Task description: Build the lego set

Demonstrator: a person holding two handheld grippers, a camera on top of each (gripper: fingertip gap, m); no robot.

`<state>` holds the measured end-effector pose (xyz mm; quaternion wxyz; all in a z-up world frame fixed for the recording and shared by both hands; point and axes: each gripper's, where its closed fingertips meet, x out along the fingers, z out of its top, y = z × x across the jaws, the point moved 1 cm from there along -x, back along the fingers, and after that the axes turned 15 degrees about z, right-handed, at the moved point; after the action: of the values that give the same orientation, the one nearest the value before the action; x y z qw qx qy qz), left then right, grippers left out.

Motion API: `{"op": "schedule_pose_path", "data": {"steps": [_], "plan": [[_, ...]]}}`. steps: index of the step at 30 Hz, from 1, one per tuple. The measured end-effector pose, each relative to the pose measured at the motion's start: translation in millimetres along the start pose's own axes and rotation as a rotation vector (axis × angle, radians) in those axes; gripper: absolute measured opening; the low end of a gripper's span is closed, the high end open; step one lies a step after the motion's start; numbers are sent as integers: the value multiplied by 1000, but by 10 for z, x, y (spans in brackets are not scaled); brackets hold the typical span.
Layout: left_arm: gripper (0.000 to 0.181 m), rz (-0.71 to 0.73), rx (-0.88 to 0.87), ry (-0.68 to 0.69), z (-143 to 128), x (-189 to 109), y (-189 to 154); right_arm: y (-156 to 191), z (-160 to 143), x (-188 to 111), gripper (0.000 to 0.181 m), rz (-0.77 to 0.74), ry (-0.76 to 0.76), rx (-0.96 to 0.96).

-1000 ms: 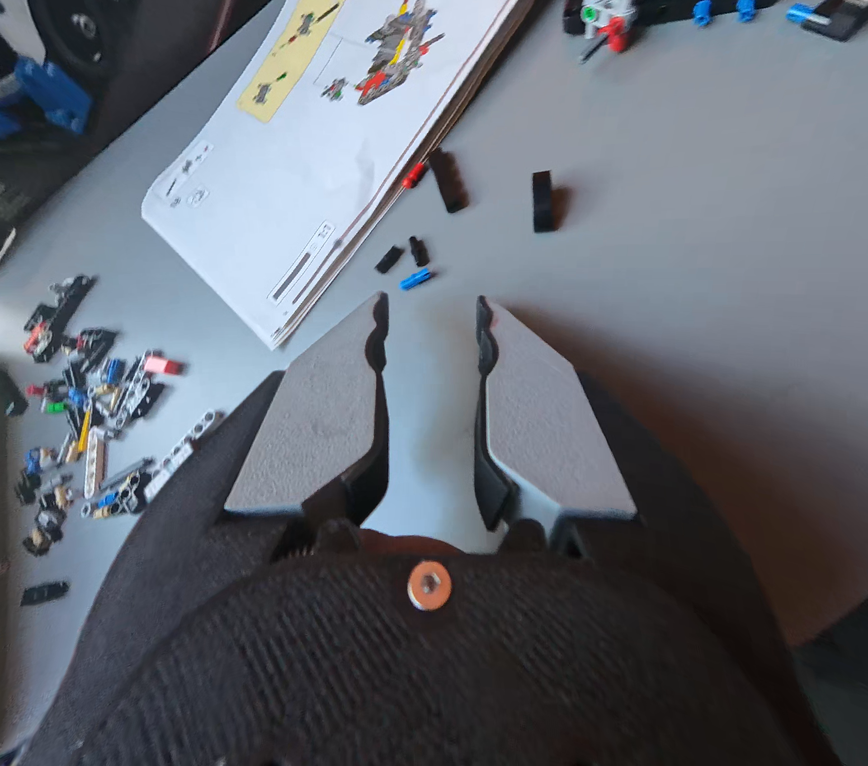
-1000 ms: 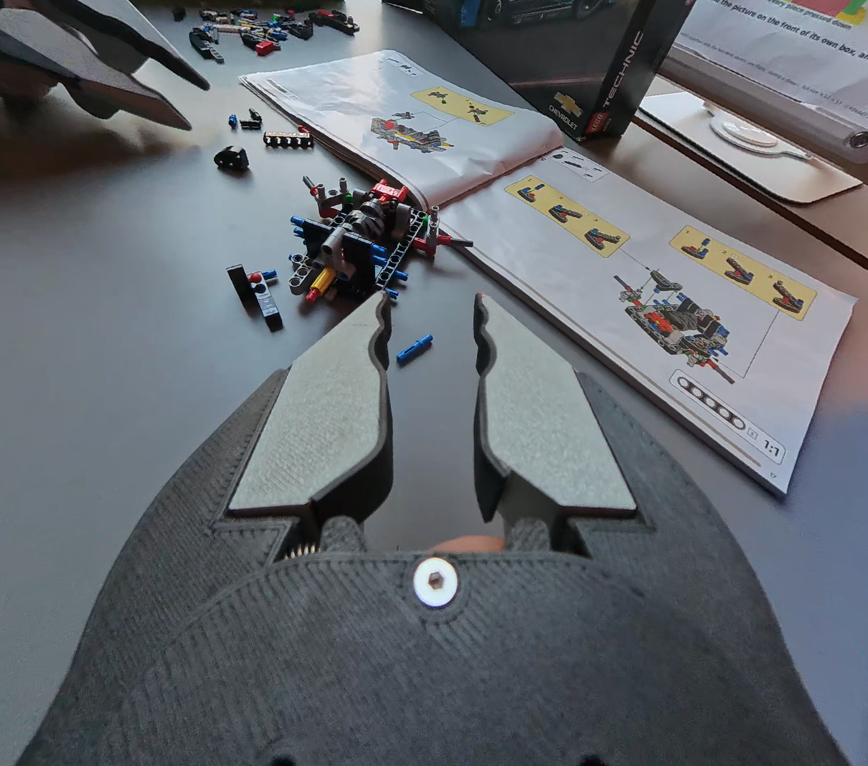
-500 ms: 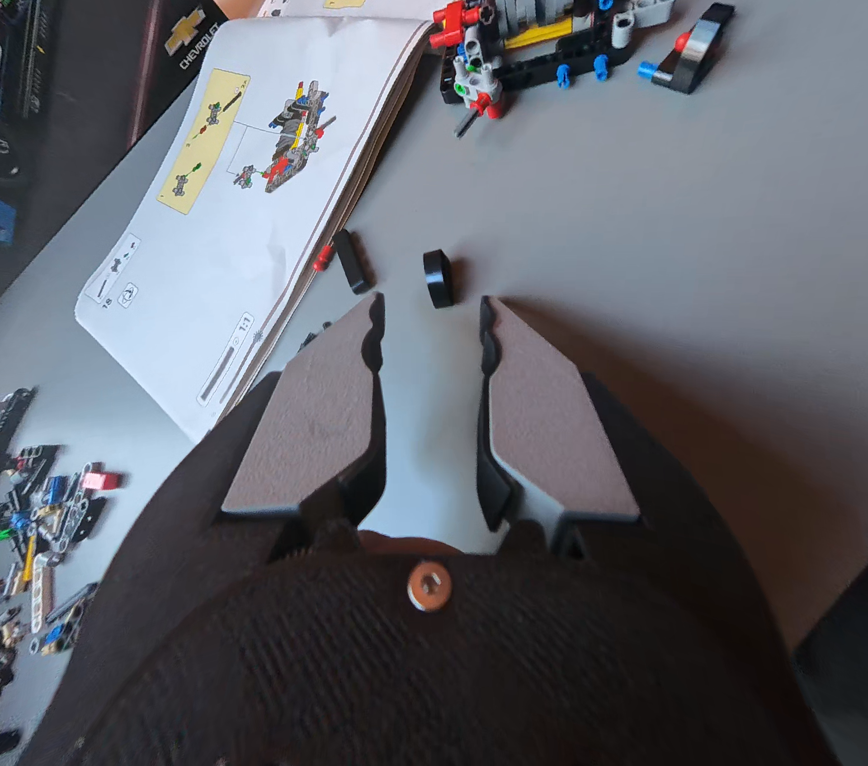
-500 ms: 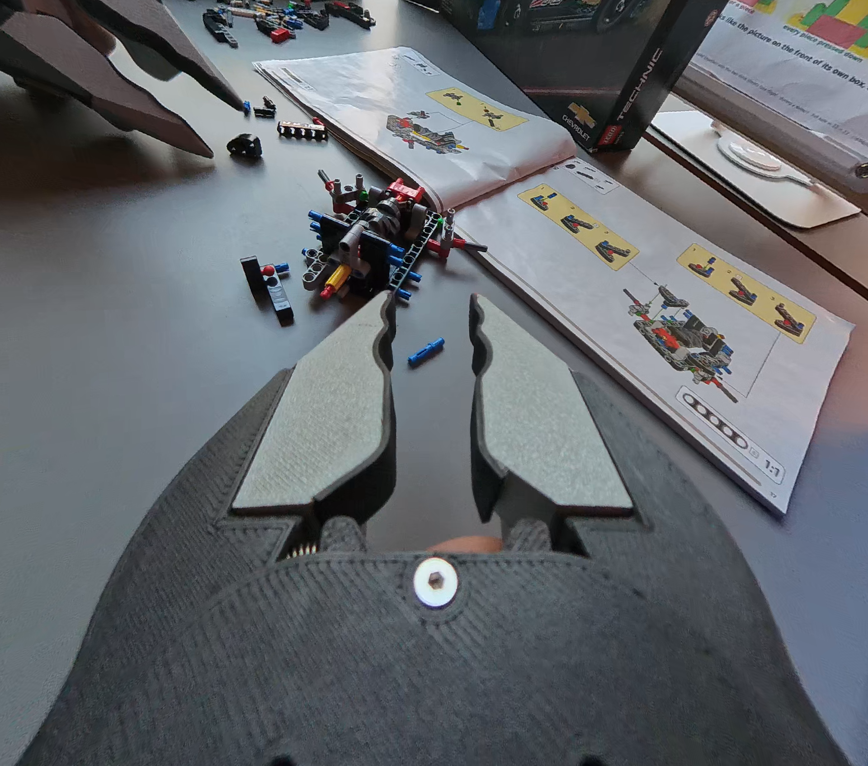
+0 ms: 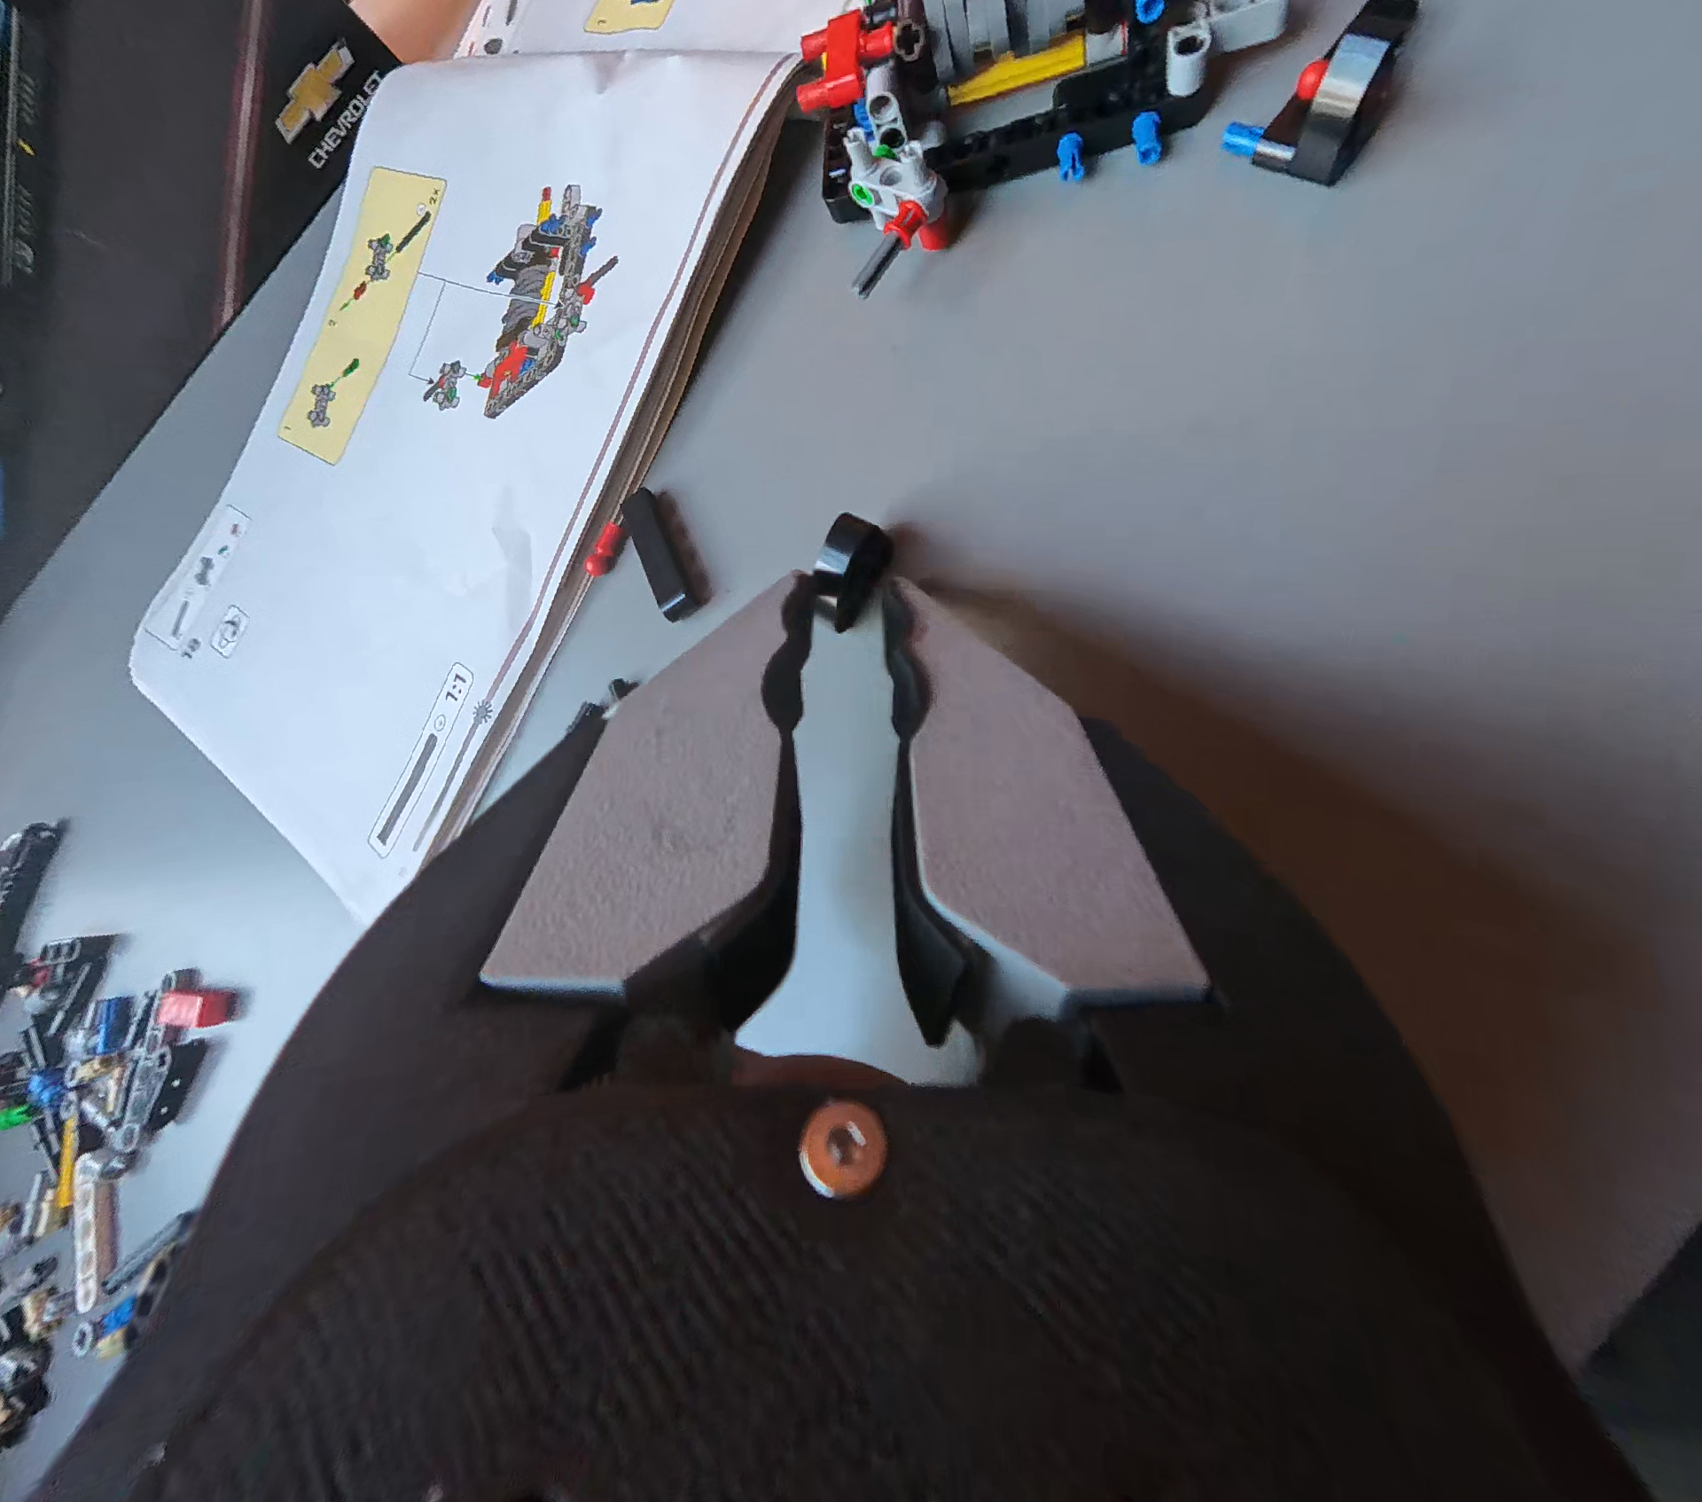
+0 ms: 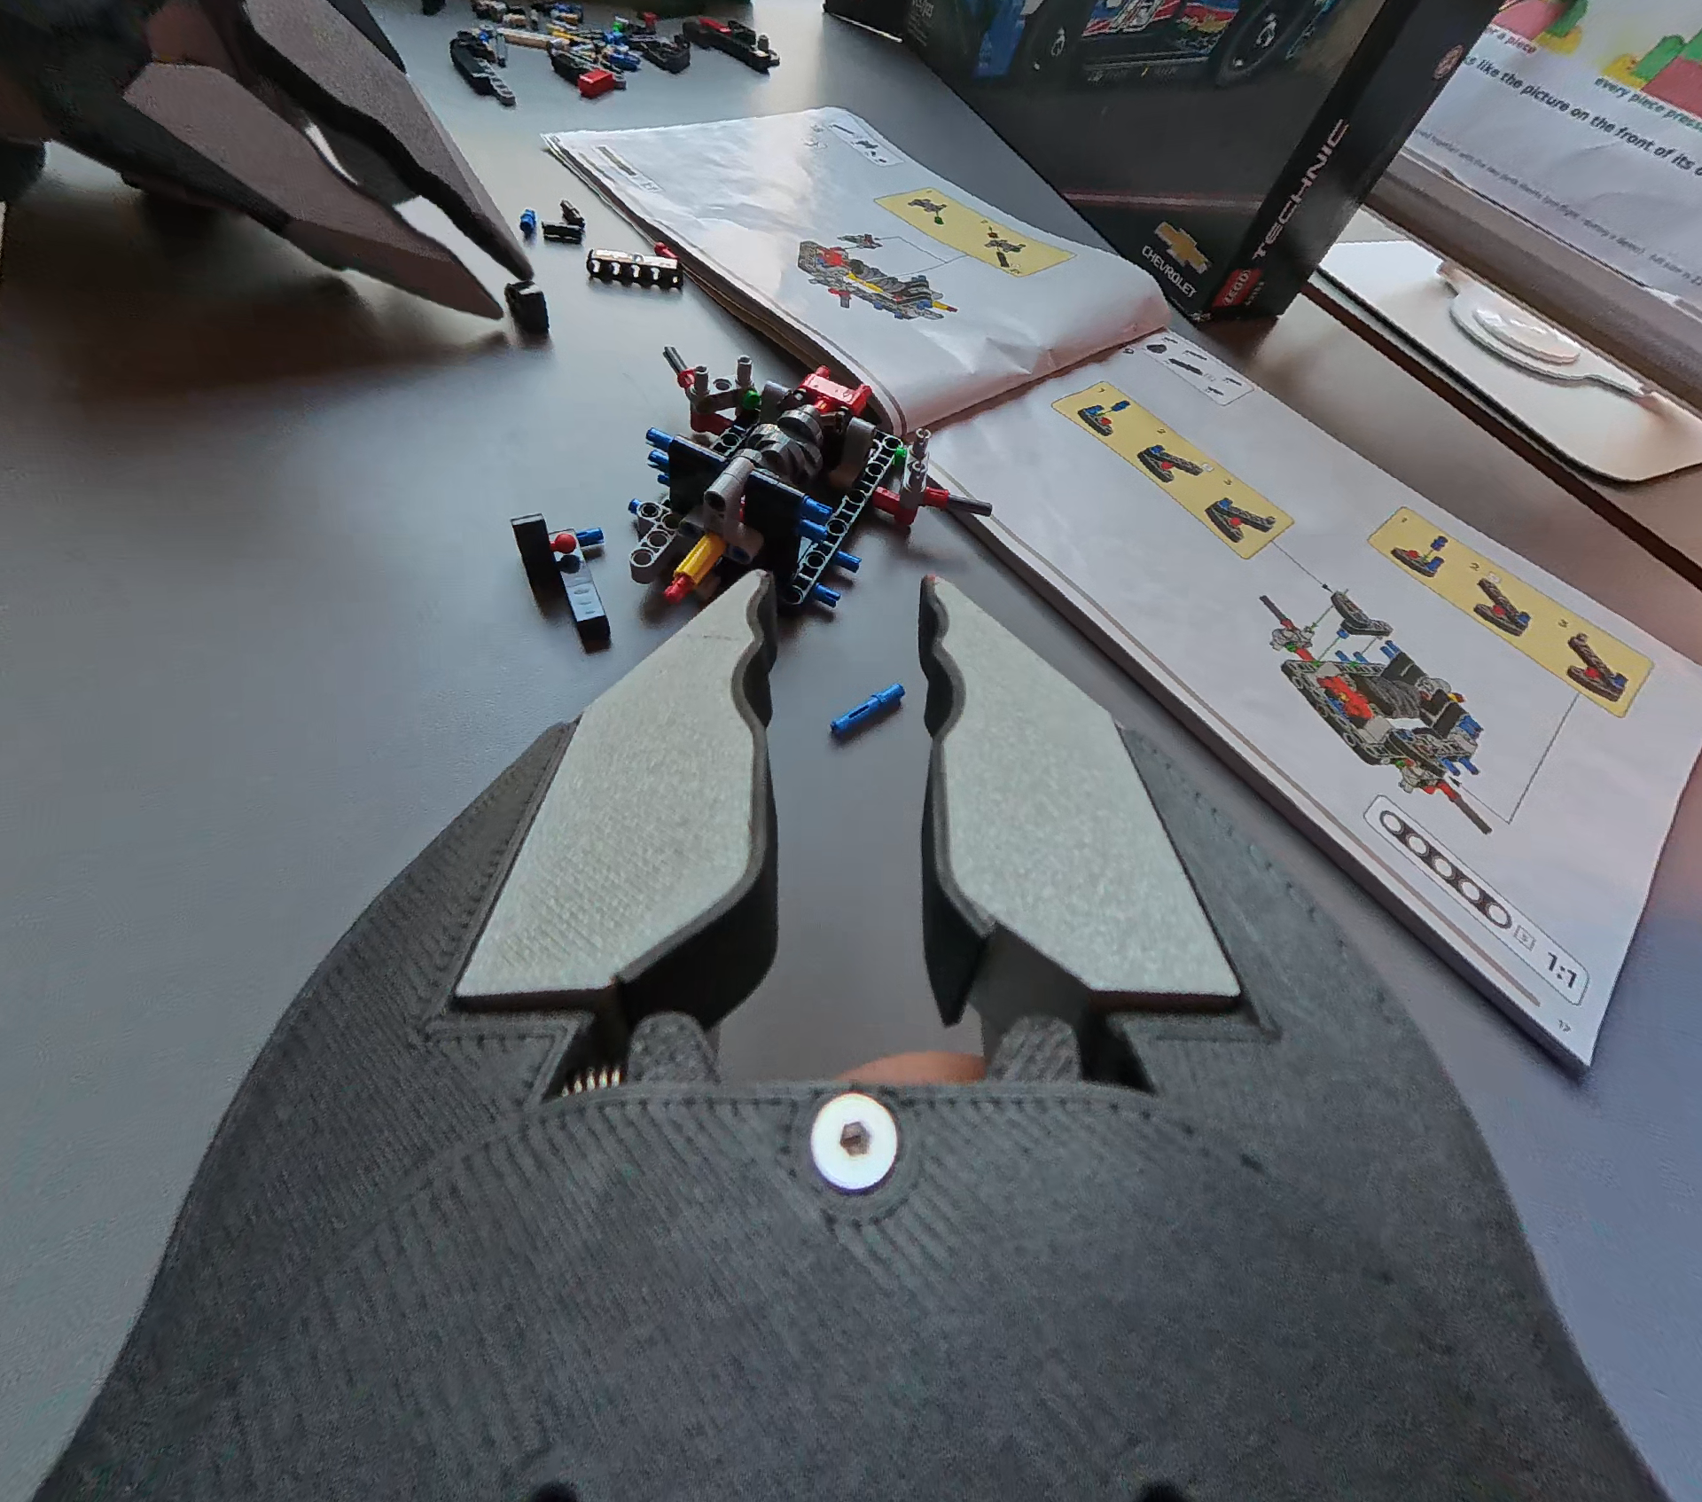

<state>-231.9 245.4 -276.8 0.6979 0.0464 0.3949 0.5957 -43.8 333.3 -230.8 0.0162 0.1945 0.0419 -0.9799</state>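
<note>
Pickup underway: left gripper [image 5: 847, 594], jaws apart, straddles small black piece [image 5: 852, 569]; closing needed. Right gripper [image 6: 843, 596] gapes idle.

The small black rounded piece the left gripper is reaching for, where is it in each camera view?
Left wrist view: the small black piece sits centre frame on the table, right at the left gripper tips.
Right wrist view: the same piece is upper left, just off the left gripper's fingertips.
Shared landmark: the partly built model beside the open instruction booklet.
</note>
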Motion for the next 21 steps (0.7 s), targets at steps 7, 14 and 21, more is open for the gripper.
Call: {"op": "schedule_pose_path", "data": {"steps": [7,14,21], "plan": [[4,44,39,-5,-56,-72,14,17,13,-23,27,1,-13,-6],[17,67,-47,55,-331,-216,238,-10,-3,-66,27,-5,-21,20],[28,-2,-126,67,-365,-246,251,-85,-7,-113,26,-22,-45,70]]}}
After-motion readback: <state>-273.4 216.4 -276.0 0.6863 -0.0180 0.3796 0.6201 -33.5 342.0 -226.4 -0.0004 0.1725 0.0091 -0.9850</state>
